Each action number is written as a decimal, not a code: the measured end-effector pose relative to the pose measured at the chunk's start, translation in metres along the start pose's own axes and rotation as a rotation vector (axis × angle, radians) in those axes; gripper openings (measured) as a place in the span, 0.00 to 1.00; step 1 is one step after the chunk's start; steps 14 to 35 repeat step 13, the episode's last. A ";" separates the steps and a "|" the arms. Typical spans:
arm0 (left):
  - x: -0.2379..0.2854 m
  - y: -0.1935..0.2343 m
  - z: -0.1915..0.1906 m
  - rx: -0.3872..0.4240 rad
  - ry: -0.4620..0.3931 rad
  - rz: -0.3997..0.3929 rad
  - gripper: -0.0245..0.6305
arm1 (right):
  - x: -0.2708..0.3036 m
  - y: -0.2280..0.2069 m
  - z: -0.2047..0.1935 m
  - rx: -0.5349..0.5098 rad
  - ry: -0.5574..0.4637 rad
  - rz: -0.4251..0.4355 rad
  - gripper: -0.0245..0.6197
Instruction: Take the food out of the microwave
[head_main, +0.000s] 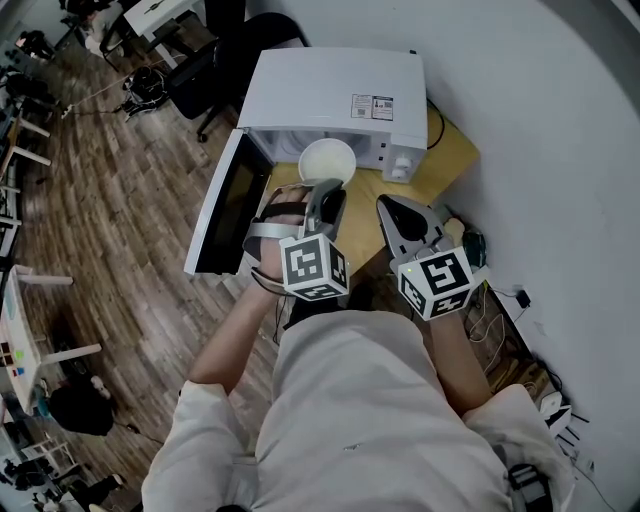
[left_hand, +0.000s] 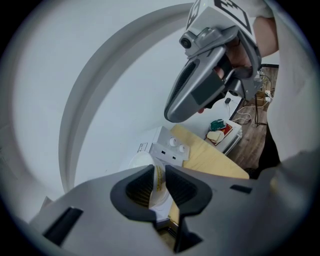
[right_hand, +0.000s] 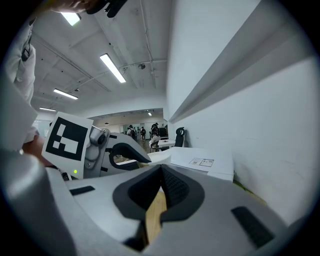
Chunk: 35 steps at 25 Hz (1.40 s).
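Between ribbed tongs (left_hand: 159, 184) (left), round white bowl (head_main: 327, 160)

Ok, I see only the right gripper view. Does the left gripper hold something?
Observer: Yes. The left gripper is shut on the rim of a white bowl.
Operator: Where is the bowl?
Observer: At the open front of the microwave; whether it is fully out I cannot tell.
Operator: And the door?
Observer: The door stands wide open, on the head view's left.
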<state>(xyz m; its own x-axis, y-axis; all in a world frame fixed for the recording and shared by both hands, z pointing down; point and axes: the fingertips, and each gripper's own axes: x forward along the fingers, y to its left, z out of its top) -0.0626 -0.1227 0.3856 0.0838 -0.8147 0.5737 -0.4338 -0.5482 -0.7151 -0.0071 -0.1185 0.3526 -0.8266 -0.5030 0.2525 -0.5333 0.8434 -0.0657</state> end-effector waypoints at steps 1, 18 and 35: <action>0.000 0.000 -0.001 0.000 0.001 -0.001 0.14 | 0.000 0.001 0.000 -0.001 0.000 0.001 0.04; -0.002 -0.003 -0.003 0.010 0.005 -0.005 0.14 | 0.000 0.005 0.001 -0.005 0.007 0.017 0.04; -0.002 -0.003 -0.003 0.010 0.005 -0.005 0.14 | 0.000 0.005 0.001 -0.005 0.007 0.017 0.04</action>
